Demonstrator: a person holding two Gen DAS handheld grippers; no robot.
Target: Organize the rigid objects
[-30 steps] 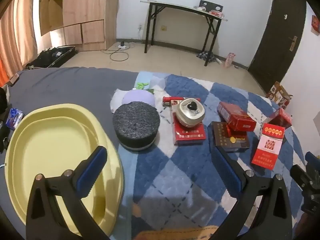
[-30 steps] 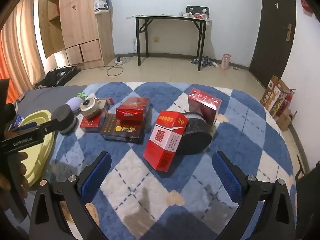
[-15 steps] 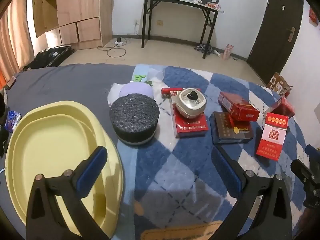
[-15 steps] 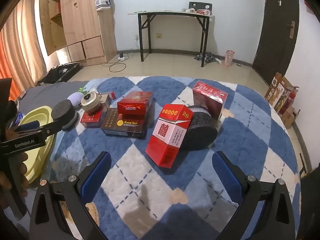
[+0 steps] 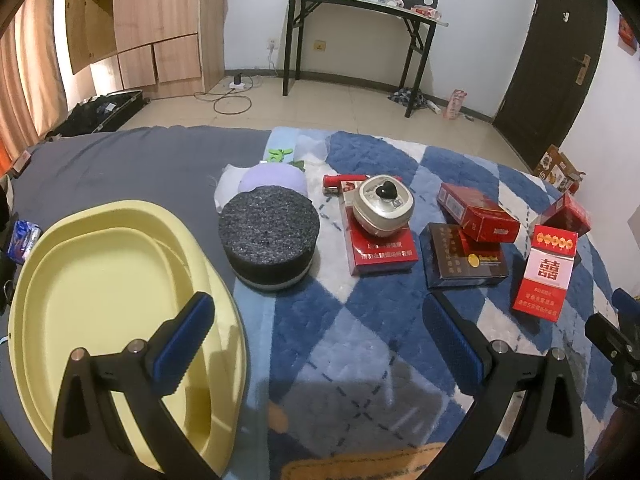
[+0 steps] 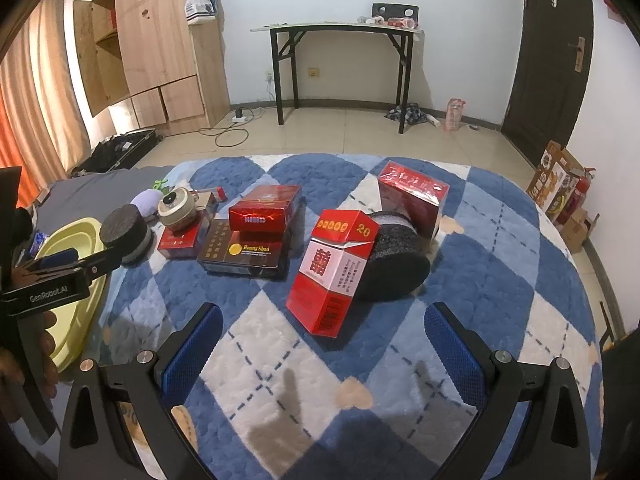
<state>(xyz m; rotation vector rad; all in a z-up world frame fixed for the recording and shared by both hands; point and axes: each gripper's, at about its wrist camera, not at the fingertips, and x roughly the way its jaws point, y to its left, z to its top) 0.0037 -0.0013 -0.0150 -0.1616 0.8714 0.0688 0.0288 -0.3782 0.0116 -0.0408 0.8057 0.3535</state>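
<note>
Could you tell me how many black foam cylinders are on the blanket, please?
2: one foam cylinder beside the yellow tray, the other foam cylinder on its side behind the leaning red-and-white box. None seems hidden.

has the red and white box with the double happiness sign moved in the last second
No. In the right wrist view the red and white box leans on the black foam cylinder just as before, beside the same dark flat box; only the camera shifted.
</note>
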